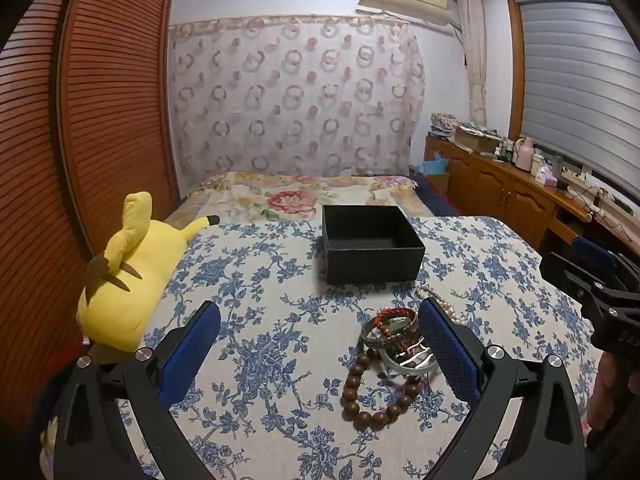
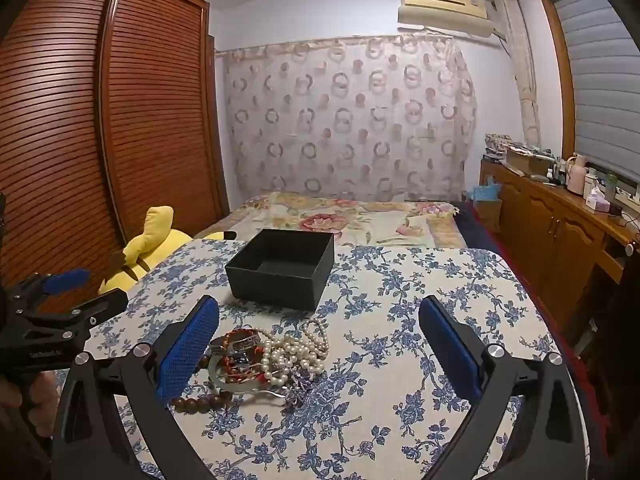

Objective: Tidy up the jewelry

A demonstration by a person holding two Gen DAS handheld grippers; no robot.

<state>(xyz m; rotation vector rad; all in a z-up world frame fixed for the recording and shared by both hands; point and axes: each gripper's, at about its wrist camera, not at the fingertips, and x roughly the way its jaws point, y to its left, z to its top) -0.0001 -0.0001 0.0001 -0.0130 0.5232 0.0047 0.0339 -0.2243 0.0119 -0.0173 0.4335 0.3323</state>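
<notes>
A pile of jewelry lies on the blue-flowered tablecloth: a wooden bead bracelet, silver bangles, a red braided bracelet and a pearl necklace. An open, empty black box stands behind the pile; it also shows in the right wrist view. My left gripper is open, above the table, with the pile by its right finger. My right gripper is open, with the pile by its left finger. Neither holds anything.
A yellow plush toy lies at the table's left edge. A bed with a floral cover is behind the table. A wooden wardrobe stands left, a cluttered wooden sideboard right.
</notes>
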